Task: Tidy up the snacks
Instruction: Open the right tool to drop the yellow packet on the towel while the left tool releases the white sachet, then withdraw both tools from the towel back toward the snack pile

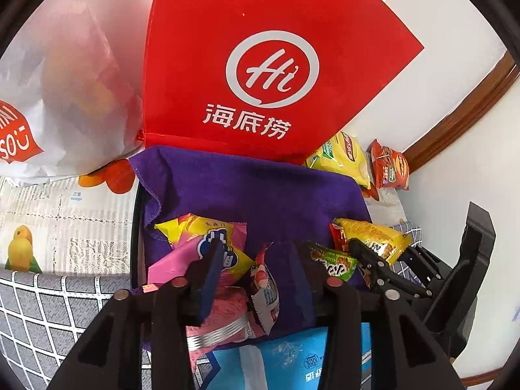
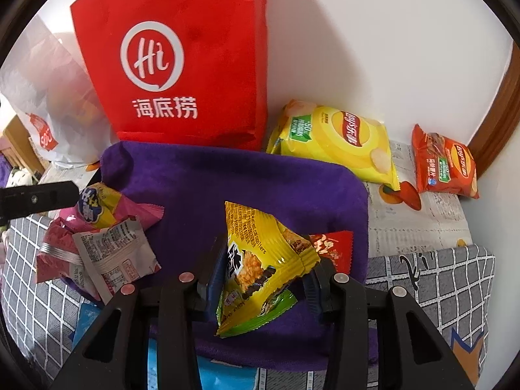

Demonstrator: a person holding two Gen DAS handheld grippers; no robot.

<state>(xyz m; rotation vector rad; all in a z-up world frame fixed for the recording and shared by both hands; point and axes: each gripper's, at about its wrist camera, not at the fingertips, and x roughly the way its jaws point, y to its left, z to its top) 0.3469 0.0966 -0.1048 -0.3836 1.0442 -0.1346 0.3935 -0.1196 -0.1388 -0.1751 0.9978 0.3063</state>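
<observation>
Purple towel (image 2: 227,178) on gridded grey cloth (image 2: 448,279), white wall (image 2: 390,48) behind.

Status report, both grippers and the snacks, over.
Right gripper clamped on yellow snack packet. Left gripper open above pink packets on purple cloth. Nothing blocking.

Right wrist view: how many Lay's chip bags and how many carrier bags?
Chip bags: 2 (yellow chip bag, orange chip bag)
Carrier bags: 2 (red bag, white bag)
Total: 4
</observation>
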